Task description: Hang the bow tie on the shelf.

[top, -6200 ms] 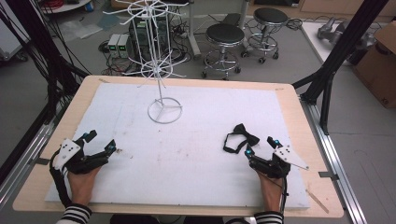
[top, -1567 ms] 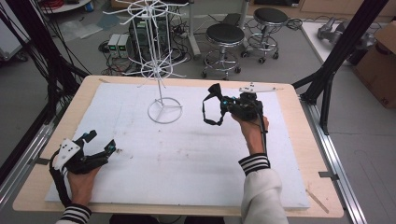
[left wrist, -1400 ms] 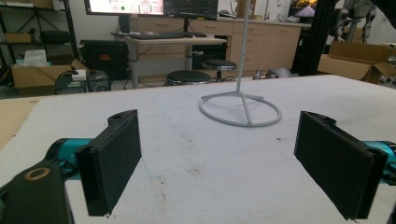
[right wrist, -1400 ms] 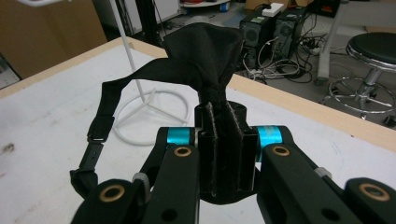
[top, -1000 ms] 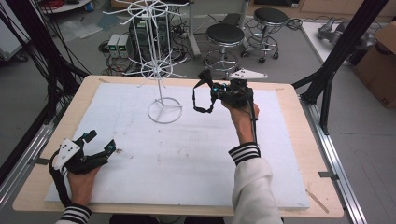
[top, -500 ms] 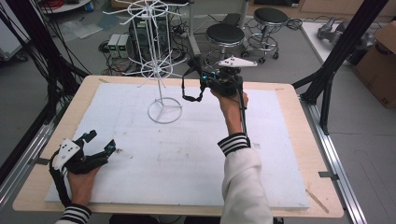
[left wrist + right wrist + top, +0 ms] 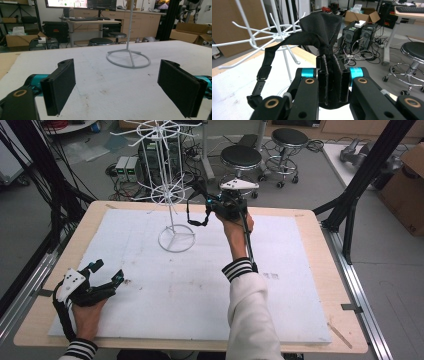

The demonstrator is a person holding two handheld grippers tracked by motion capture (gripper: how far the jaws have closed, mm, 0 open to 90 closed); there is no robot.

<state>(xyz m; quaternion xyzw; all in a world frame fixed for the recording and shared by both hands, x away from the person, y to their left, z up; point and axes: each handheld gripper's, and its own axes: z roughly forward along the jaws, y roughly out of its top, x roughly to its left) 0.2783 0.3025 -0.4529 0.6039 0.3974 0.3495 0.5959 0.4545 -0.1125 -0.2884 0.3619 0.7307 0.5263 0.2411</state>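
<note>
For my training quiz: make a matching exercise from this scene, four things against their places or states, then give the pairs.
Things:
1. bow tie
2. left hand-held gripper
3. wire rack
4. round stool

Places or states:
A. on the floor beyond the table
B. open, low over the near left of the table
C. clamped in the right hand-held gripper, strap dangling
D. standing on the table on a ring base

Pairs: 1-C, 2-B, 3-D, 4-A
</note>
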